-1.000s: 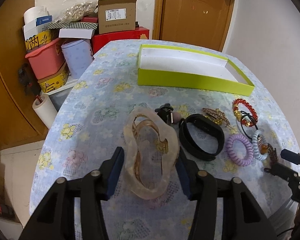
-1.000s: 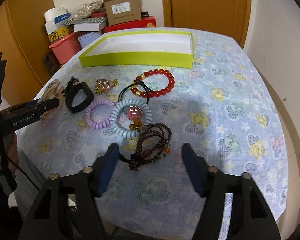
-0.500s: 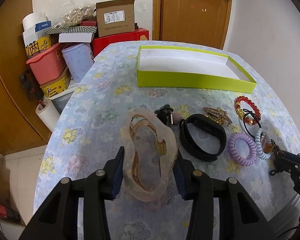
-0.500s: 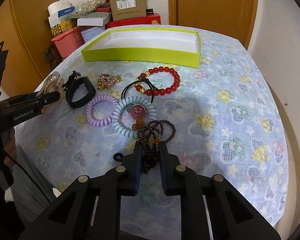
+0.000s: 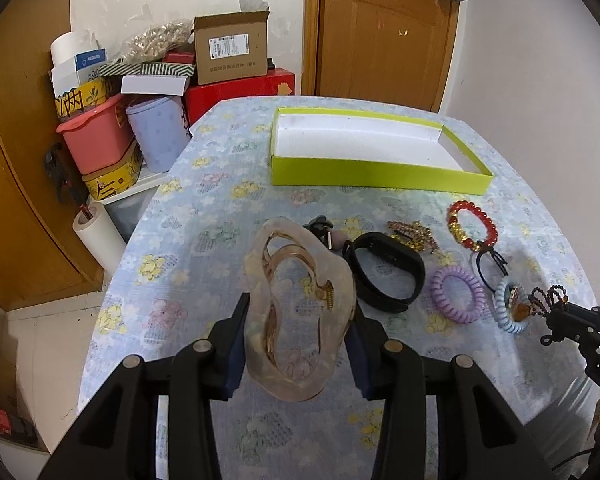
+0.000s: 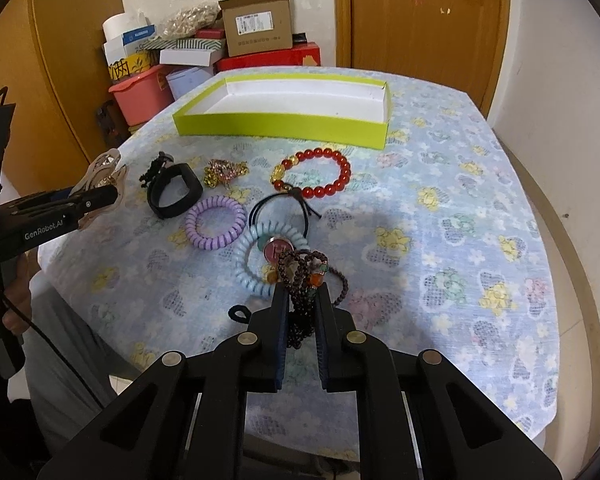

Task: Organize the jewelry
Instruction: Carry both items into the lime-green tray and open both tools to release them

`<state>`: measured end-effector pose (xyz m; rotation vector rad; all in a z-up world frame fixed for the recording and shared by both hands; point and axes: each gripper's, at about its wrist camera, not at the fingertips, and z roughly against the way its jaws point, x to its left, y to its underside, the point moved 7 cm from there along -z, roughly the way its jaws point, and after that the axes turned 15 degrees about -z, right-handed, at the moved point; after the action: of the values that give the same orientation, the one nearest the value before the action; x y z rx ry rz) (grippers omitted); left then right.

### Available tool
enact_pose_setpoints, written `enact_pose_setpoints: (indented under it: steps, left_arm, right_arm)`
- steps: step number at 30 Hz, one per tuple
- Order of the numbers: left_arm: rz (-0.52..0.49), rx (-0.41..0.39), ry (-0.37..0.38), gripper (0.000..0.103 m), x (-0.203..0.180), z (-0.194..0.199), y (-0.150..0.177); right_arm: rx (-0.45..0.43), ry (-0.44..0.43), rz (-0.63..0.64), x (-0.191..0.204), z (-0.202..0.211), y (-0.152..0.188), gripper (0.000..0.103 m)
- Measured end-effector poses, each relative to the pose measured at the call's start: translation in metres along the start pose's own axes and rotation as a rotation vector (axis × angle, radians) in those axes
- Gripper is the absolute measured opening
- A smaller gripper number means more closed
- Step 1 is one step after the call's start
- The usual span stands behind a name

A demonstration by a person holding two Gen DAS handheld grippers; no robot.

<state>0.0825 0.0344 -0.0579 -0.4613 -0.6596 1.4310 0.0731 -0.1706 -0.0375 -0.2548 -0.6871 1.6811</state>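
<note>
My left gripper (image 5: 298, 320) is shut on a large translucent beige hair claw clip (image 5: 296, 308) and holds it above the table's near left. My right gripper (image 6: 302, 304) is shut on a dark brown bead bracelet (image 6: 300, 280) and lifts it just above the cloth. The empty lime-green tray (image 5: 380, 168) with a white floor stands at the far middle of the table; it also shows in the right wrist view (image 6: 284, 124). The left gripper (image 6: 100, 196) shows in the right wrist view too.
On the flowered cloth lie a black band (image 5: 384, 268), a gold brooch (image 5: 410, 236), a red bead bracelet (image 5: 472, 224), a purple coil tie (image 5: 456, 294), a pale blue coil tie (image 6: 260, 264) and a black hair tie (image 6: 284, 204). Boxes and tubs (image 5: 100, 136) stand beyond the table's left edge.
My right gripper closed on the brown bead bracelet and has raised it. My left gripper closed on the hair claw clip and lifted it slightly.
</note>
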Motion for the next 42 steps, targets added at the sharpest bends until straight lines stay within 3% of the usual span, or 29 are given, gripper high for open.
enact_pose_setpoints:
  steps: [14,21,32,42]
  left_arm:
    - [0.006,-0.016,0.005,0.044,-0.001,0.009,-0.002]
    - [0.001,-0.041,0.025,0.044,-0.002,0.015,-0.012]
    - [-0.044,-0.106,0.066,0.044,-0.003,0.016,-0.059]
    - [-0.084,-0.104,0.091,0.045,0.001,-0.023,-0.105]
  right_arm:
    - [-0.118,-0.114,-0.045,-0.003,0.036,-0.033,0.012]
    - [-0.13,-0.137,-0.045,-0.001,0.039,-0.05,0.012]
    - [-0.134,-0.158,0.027,0.017,0.022,-0.083,0.012]
    - [-0.143,-0.148,0.038,0.016,-0.019,-0.142,0.012]
